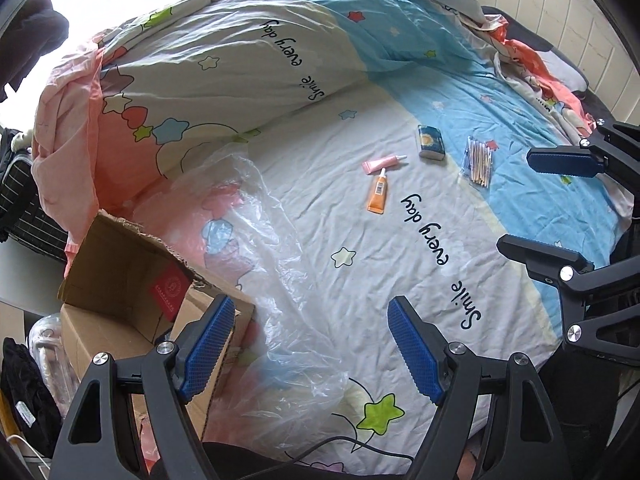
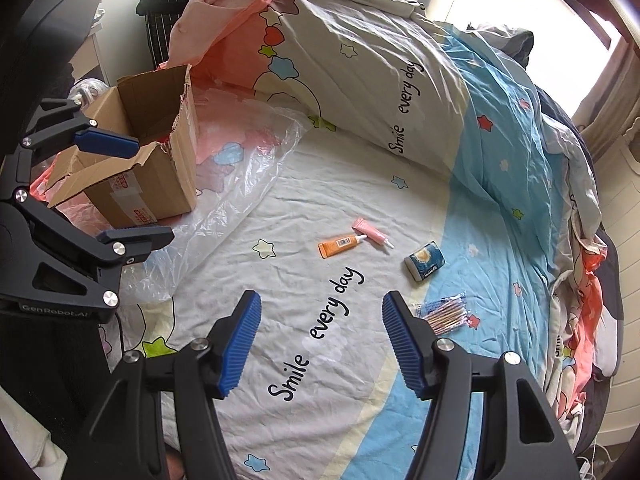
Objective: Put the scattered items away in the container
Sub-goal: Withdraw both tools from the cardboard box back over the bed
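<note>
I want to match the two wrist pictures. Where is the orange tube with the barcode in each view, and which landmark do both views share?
Left wrist view: the orange tube lies right of centre on the bedsheet, cap up, just below the pink tube.
Right wrist view: the orange tube lies at the centre, cap right, left of the pink tube.
Shared landmark: the open cardboard box, at left in both.

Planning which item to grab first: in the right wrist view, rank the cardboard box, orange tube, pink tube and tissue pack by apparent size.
1. Cardboard box, by far.
2. Tissue pack.
3. Orange tube and pink tube: too alike to rank.
</note>
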Demonstrator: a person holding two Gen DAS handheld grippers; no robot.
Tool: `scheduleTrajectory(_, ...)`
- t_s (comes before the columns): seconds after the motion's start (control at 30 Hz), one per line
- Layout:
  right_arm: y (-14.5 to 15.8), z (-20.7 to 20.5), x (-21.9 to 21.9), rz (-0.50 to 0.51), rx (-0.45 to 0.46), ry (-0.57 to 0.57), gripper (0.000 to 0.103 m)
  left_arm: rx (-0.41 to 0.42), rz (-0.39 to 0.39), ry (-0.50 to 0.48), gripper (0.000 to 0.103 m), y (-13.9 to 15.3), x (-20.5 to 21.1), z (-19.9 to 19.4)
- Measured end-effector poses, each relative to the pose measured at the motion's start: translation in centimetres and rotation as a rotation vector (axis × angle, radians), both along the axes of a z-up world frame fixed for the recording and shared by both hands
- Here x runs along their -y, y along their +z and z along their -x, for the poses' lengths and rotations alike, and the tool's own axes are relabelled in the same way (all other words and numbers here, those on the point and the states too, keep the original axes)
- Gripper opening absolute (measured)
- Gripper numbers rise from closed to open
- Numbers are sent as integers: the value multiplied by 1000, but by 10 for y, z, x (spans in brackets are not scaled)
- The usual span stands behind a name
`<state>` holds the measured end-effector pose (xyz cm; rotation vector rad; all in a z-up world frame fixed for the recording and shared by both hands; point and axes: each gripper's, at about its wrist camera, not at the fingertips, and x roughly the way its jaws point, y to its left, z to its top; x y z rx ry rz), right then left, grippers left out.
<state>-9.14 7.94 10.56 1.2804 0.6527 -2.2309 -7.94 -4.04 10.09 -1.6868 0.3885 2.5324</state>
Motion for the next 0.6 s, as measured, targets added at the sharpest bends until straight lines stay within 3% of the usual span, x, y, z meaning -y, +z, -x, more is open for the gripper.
scheduleTrajectory(0.6,-15,0,-48,4,34,-95,60,-5,9,-73,82,-3,-44,1)
